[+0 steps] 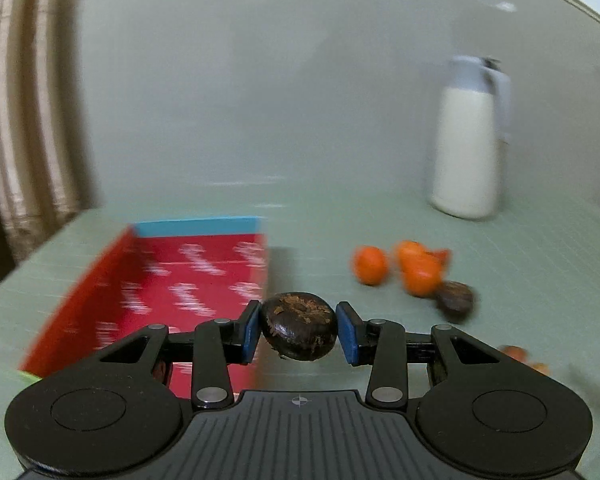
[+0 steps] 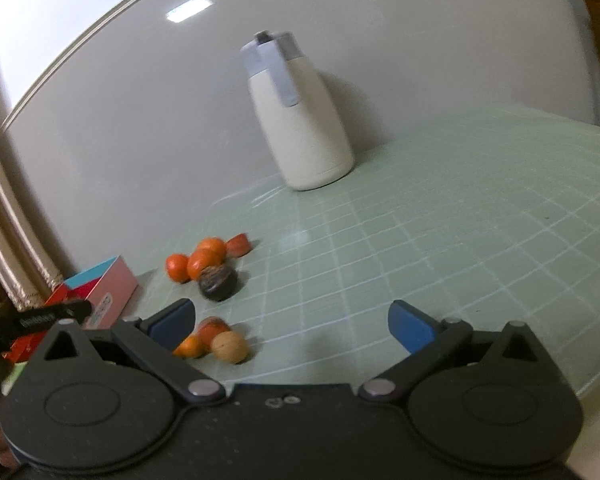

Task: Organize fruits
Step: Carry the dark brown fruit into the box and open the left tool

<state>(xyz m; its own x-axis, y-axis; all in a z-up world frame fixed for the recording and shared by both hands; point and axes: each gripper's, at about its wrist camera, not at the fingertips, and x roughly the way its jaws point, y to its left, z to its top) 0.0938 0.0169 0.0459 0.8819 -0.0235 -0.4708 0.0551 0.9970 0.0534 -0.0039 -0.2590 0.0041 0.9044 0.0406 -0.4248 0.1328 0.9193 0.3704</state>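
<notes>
Dark brown and flaky-skinned, the round fruit [image 1: 298,326] sits clenched between the blue pads [image 1: 250,332] of your left gripper [image 1: 298,332], lifted off the green gridded surface [image 1: 340,216], near the right wall of the red box [image 1: 172,292]. The pads catch it only at its widest point, so a quick swing or a slackened squeeze could let it roll out and drop short of the box. Judging by the blur, the view is sweeping fast; slow down before you cross the box wall or the fruit may clip it.

Your right gripper [image 2: 292,324] hovers with its jaws released and nothing between them, just above a tan round fruit [image 2: 229,346] and two small orange ones [image 2: 204,338]. Lower it carelessly and a finger could knock these rolling into the farther cluster of oranges [image 2: 198,262] and the second dark fruit [image 2: 218,283]. The white jug [image 2: 300,120] stands well apart.
</notes>
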